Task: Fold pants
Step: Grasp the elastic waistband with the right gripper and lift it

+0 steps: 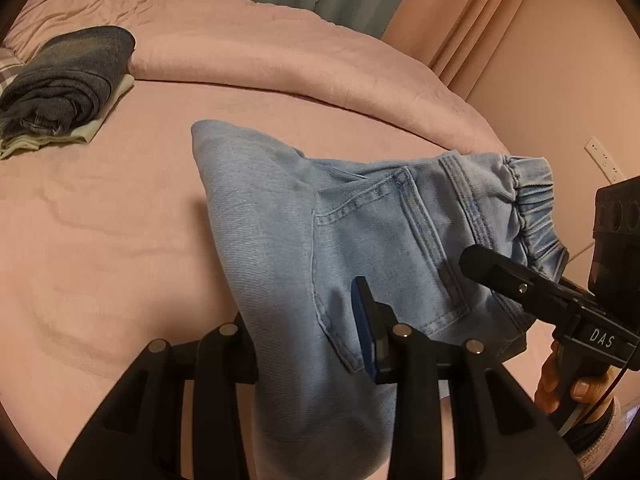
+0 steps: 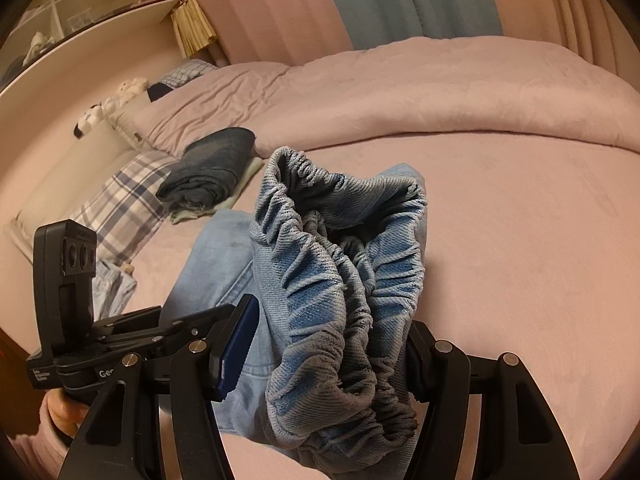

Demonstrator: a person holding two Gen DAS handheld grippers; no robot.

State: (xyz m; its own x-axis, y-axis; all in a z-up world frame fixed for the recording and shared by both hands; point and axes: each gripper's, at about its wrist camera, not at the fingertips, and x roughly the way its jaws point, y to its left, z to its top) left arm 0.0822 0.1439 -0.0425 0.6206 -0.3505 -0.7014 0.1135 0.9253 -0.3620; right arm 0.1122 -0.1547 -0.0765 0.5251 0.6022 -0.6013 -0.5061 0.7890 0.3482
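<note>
Mid-fold: both grippers clamp the jeans (image 1: 340, 232) held above the bed (image 1: 120, 240), left gripper (image 1: 316, 320) on the seat, right gripper (image 2: 320, 340) on the waistband. Next, probably lay flat and fold over.

Right tool (image 2: 324, 356) clamped on bunched elastic waistband of light blue pants (image 2: 340, 280), held above pink bed (image 2: 520, 240). Left tool (image 2: 224, 316) low at left, beside the denim; grip unclear. Folded dark clothes (image 2: 212, 176) far left near plaid pillow (image 2: 120, 200). Shelf (image 2: 92, 4) far left.
</note>
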